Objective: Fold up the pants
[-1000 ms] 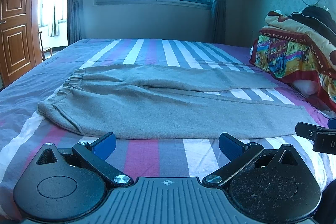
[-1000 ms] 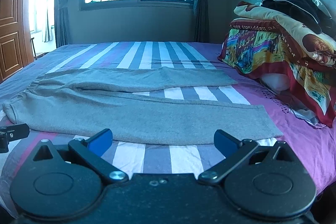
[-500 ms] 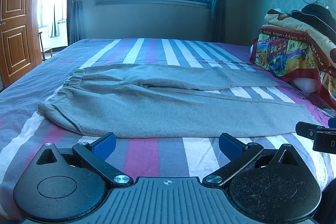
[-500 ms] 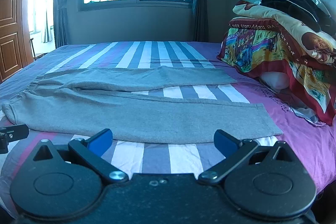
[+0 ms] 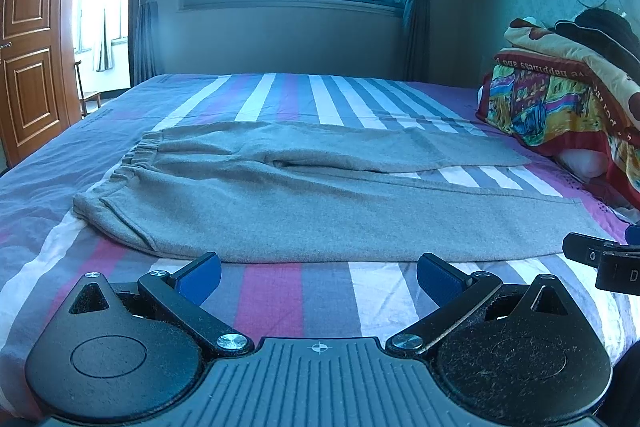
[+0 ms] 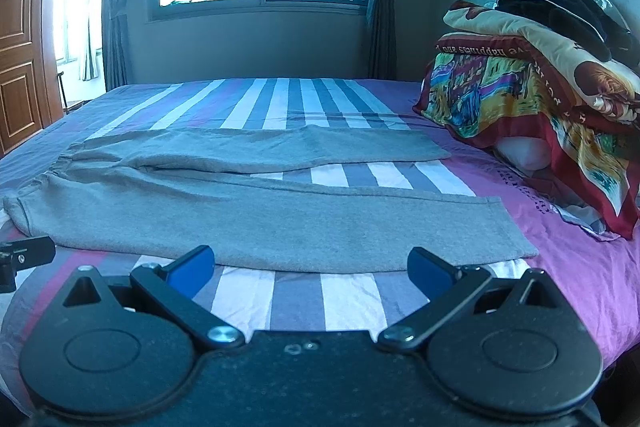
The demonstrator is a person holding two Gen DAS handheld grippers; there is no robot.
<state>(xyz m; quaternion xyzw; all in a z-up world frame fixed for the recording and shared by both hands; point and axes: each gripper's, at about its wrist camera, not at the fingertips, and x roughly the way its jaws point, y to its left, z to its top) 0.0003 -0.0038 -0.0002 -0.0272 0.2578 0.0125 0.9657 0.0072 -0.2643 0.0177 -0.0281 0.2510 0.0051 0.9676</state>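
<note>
From the left wrist, the left gripper (image 5: 318, 273) hangs spread wide and empty just short of grey sweatpants (image 5: 320, 203) lying flat across the striped bedsheet (image 5: 272, 95), while from the right wrist the right gripper (image 6: 310, 269), equally spread and empty, faces their near leg.

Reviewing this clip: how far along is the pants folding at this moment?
Barely started. Done: the grey pants lie spread flat on the striped bed, waistband to the left, legs apart, no fold made. In hand: nothing; the left gripper and right gripper are both open, just short of the near leg's edge. Left: every fold, probably starting with bringing one leg over the other.
</note>
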